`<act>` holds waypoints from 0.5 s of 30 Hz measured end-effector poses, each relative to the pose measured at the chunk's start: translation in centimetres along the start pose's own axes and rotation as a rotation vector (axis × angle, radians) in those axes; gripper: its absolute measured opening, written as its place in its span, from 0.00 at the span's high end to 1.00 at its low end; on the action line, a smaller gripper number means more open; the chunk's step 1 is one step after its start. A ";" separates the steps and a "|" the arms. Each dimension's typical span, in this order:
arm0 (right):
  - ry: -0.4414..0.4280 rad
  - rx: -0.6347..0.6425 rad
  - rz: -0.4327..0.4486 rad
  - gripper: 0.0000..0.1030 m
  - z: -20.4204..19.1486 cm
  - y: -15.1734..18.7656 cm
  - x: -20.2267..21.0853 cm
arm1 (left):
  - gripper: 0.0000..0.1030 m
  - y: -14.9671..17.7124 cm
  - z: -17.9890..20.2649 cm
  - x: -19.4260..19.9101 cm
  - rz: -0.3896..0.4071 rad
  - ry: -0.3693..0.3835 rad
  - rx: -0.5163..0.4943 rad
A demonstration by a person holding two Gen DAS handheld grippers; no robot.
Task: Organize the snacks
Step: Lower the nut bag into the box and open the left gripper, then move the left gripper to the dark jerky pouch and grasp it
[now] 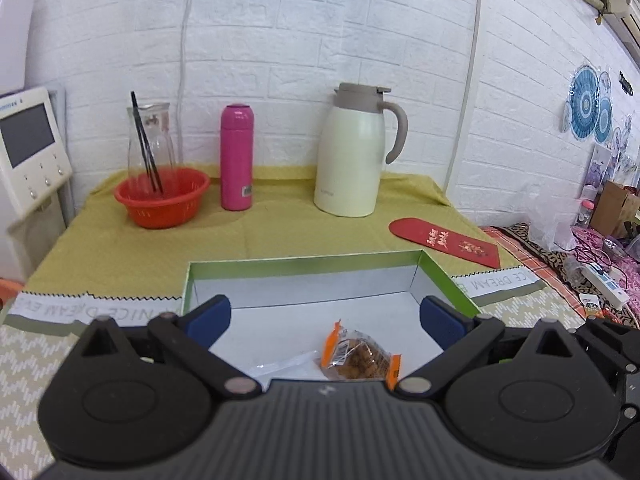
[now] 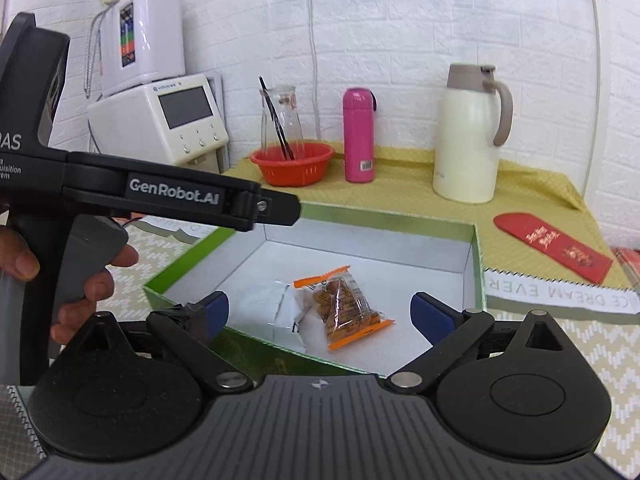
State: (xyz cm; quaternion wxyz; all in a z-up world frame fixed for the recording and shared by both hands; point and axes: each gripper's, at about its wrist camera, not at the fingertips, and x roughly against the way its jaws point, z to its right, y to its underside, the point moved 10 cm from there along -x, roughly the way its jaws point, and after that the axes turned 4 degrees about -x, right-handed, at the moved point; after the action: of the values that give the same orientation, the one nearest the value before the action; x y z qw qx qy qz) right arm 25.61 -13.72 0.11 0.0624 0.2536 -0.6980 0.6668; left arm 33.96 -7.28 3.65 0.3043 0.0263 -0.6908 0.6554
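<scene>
1. Right now the left gripper (image 1: 325, 314) stands wide open with nothing between its blue pads (image 1: 211, 316); it hangs over the near part of the green-rimmed box (image 1: 440, 276).
2. Likewise the right gripper (image 2: 320, 312) gapes fully, pads (image 2: 432, 314) clear of everything, just above the near wall of the same box.
3. Both snacks lie loose on the white floor of the box, toward its near side: an orange-edged snack packet (image 2: 344, 308) with brown pieces showing through the clear film, and a white wrapper (image 2: 272, 308) touching it on the side nearer the hand (image 2: 88, 284) that grips the left tool.
4. Handling, as I judge it: both packets look light and crinkly, the film slick, and the contents brittle (a hard squeeze could crush them). A crimped orange end seam would be the safest hold on the packet; the white wrapper looks soft enough to pinch at a fold.
5. Beyond the box's far wall, on the yellow cloth (image 1: 280, 216), stand a red basket (image 1: 162, 200), a pink bottle (image 1: 237, 158) and a cream jug (image 1: 352, 156); a red envelope (image 1: 448, 242) lies off the box's far corner, below the jug.
</scene>
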 end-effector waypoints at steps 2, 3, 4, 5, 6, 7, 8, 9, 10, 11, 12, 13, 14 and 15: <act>0.002 -0.009 0.011 0.00 -0.3 -0.3 1.8 | 0.03 0.1 0.2 2.1 0.005 -0.009 -0.010; 0.007 -0.017 0.013 0.00 -0.5 -0.3 2.8 | 0.03 0.2 0.3 3.1 0.011 -0.011 -0.016; 0.007 -0.023 0.015 0.00 -0.7 -0.3 3.7 | 0.03 0.4 0.4 4.1 0.019 -0.009 -0.021; 0.007 -0.026 0.016 0.00 -0.8 -0.2 4.6 | 0.03 0.7 0.7 5.3 0.028 -0.002 -0.028; 0.011 -0.028 0.016 0.00 -1.0 0.1 5.5 | 0.03 1.1 0.9 6.3 0.030 0.004 -0.039; 0.014 -0.028 0.017 0.00 -1.1 0.3 6.4 | 0.03 1.7 1.1 7.3 0.028 0.013 -0.050; 0.018 -0.030 0.016 0.00 -1.2 0.7 7.2 | 0.03 2.3 1.3 8.3 0.023 0.019 -0.060; 0.019 -0.037 0.016 0.00 -1.4 1.1 8.1 | 0.03 3.2 1.4 9.2 0.014 0.020 -0.062; 0.014 -0.041 0.018 0.00 -1.6 1.6 8.9 | 0.03 4.0 1.4 10.0 0.007 0.024 -0.060; 0.006 -0.046 0.021 0.00 -1.8 2.1 9.7 | 0.03 4.9 1.5 10.8 0.000 0.032 -0.058; 0.001 -0.052 0.021 0.00 -1.9 2.8 10.4 | 0.03 5.9 1.6 11.4 -0.008 0.036 -0.053; 0.003 -0.057 0.019 0.00 -2.0 3.5 11.0 | 0.03 6.8 1.7 12.0 -0.016 0.037 -0.049; 0.010 -0.064 0.018 0.00 -2.0 4.2 11.5 | 0.03 7.8 2.0 12.4 -0.027 0.040 -0.050; 0.021 -0.077 0.018 0.00 -1.8 5.2 12.1 | 0.03 8.8 2.4 12.8 -0.039 0.048 -0.056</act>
State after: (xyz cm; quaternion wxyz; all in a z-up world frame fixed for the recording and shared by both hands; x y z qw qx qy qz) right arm 12.44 -15.34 0.80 0.0733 0.2378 -0.7246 0.6427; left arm 18.78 -3.58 1.74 0.3341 0.0155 -0.7006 0.6303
